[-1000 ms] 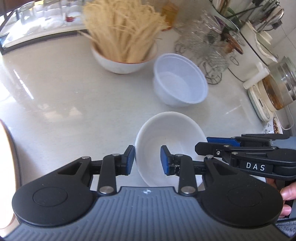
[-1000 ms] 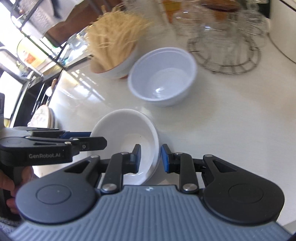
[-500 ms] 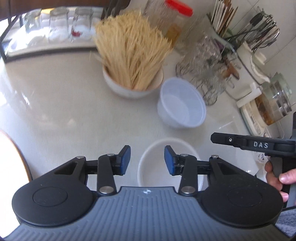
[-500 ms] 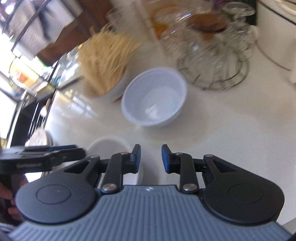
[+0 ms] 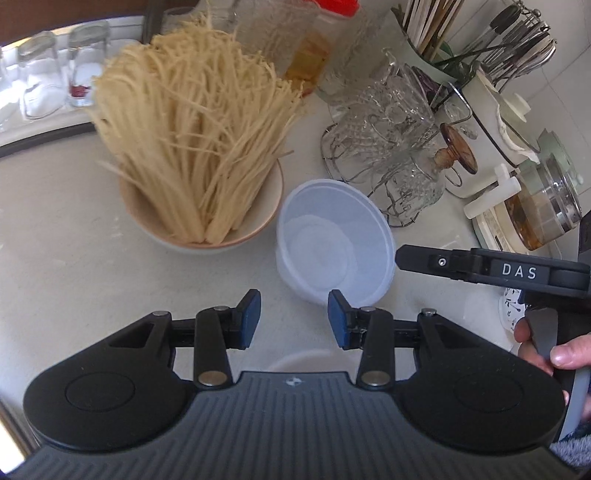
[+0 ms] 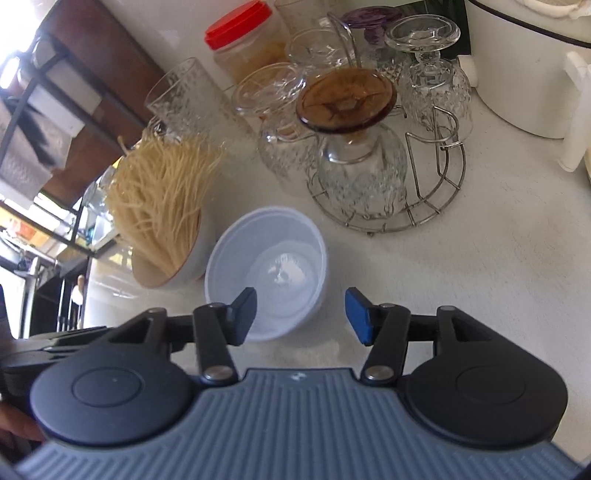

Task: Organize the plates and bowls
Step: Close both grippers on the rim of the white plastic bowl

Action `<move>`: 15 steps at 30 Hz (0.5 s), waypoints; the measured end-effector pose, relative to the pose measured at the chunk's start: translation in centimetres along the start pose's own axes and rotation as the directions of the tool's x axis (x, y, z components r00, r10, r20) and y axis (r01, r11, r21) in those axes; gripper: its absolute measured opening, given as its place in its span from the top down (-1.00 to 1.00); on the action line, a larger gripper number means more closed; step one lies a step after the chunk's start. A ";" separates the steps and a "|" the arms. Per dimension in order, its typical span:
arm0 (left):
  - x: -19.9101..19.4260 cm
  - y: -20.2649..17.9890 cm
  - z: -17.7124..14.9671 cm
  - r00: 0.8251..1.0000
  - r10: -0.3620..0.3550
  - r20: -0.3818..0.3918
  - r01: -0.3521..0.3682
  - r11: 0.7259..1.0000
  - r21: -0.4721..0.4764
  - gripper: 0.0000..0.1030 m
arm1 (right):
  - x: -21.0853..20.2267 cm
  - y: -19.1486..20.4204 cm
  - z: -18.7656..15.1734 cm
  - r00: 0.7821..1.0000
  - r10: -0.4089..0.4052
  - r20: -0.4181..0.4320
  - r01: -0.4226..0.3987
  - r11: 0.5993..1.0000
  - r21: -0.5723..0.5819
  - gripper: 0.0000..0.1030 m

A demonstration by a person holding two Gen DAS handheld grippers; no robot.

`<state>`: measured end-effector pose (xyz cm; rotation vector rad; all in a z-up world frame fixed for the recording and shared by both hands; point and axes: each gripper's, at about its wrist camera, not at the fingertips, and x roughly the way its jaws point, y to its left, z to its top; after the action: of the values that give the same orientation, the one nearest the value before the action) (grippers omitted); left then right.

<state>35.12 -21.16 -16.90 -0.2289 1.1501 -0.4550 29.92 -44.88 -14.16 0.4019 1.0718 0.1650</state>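
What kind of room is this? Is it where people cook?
Most likely a home kitchen counter. A bowl of dry noodles stands beside an empty plastic bowl, upturned glasses sit on a wire rack, and a holder of chopsticks and utensils stands at the back.

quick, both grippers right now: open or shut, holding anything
left gripper: open, holding nothing, the translucent plastic bowl just ahead of it.
right gripper: open, holding nothing, same bowl in front of its left finger.

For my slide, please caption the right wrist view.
Open right gripper faces an empty plastic bowl beside a noodle bowl.
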 end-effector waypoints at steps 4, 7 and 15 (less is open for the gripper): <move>1.3 -0.1 0.8 1.000 0.011 -0.020 -0.011 1.000 -0.005 0.14 | 0.9 -0.1 0.7 1.000 -0.001 -0.010 0.001 1.000 0.012 -0.06; 2.1 0.2 1.1 0.999 0.016 -0.029 -0.016 1.000 -0.020 0.14 | 1.6 -0.4 1.0 1.000 -0.012 -0.016 0.012 1.000 0.019 0.12; 3.6 0.0 1.7 0.999 0.001 -0.037 -0.002 1.000 -0.029 0.38 | 3.0 -0.8 1.7 0.998 -0.041 -0.038 0.042 0.999 0.017 0.55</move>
<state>37.90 -22.96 -19.21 -0.2456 1.1938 -0.4430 32.79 -44.99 -16.25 0.3935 1.1183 0.1262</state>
